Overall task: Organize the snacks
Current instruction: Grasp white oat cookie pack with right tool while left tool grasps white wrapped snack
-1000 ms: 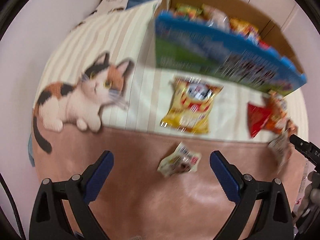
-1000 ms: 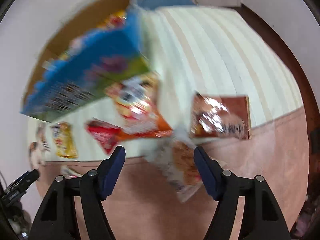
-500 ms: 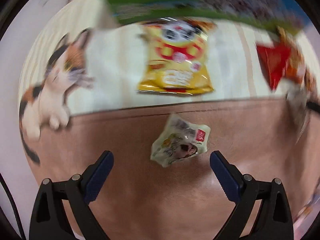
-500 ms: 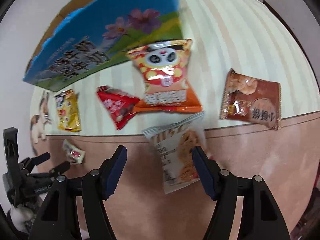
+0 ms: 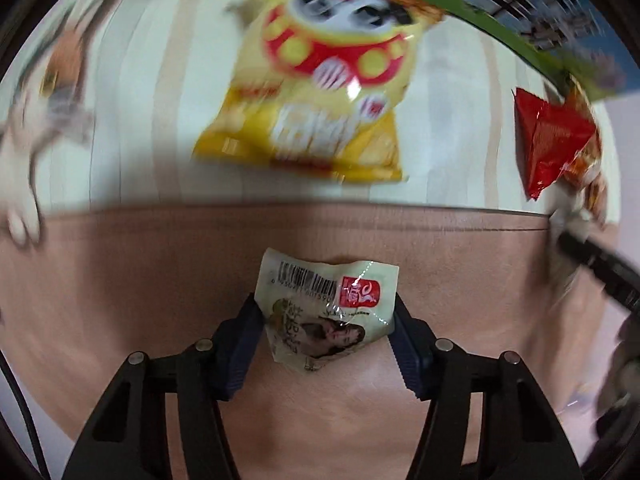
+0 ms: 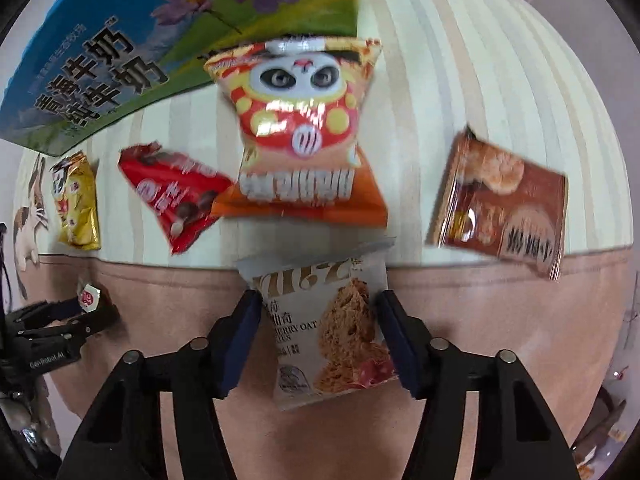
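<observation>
We pinch two snacks to lift them toward the milk carton box (image 6: 120, 52): our left gripper (image 5: 326, 322) clamps the small crumpled packet (image 5: 326, 312), our right gripper (image 6: 318, 316) the oat cookie packet (image 6: 328, 328), both on the blanket's brown border (image 5: 120, 280).

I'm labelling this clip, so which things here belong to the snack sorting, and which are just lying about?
Job:
small packet in left tool
oat cookie pack in right tool
yellow bag
red bag
orange panda bag
brown pack
box

Lying about:
cat print
blanket
</observation>
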Available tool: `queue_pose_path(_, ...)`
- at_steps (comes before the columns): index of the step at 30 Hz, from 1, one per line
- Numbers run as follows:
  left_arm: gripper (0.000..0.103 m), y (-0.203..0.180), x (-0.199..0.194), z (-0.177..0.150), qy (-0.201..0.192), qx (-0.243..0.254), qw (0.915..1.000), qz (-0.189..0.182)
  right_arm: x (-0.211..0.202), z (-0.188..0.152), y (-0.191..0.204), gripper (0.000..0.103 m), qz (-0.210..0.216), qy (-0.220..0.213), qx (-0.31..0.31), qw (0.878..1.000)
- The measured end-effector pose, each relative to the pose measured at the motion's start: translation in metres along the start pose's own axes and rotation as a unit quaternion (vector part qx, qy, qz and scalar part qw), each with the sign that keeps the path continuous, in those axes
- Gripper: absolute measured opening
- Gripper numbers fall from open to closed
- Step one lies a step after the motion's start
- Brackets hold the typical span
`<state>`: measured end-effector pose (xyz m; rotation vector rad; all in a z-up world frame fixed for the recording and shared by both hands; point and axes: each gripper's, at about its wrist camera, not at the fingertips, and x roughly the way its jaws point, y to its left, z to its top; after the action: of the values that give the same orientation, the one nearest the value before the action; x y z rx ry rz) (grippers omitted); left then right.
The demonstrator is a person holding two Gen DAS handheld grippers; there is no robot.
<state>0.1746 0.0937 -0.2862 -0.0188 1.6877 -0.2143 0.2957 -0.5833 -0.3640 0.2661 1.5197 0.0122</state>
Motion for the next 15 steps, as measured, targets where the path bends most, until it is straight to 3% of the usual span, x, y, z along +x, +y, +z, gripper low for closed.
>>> queue_pose_path(2, 0.058, 0.005, 0.004, -0.015, 0.006, -0.018, 0.9997, -0.015, 0.003, -0.014, 0.002, 0.057, 0.020, 0.015, 0.000, 1.000)
queue_pose_path(8, 0.058, -0.001, 0.017, -0.049, 0.017, -0.011, 0.9998, -0.008, 0.011, -0.065, 0.018, 0.056, 0.041, 0.057, -0.030, 0.997)
queue_pose_path(11, 0.062, -0.008, 0.026, -0.047, 0.027, 0.008, 0.9996, -0.005, 0.012, -0.078, 0.023, 0.058, 0.030, 0.060, -0.047, 0.997)
queue_pose_path(15, 0.068, -0.018, 0.036, -0.027, 0.043, 0.029, 0.9986, 0.003, 0.025, -0.083, 0.027, 0.071, 0.027, 0.086, -0.044, 0.995)
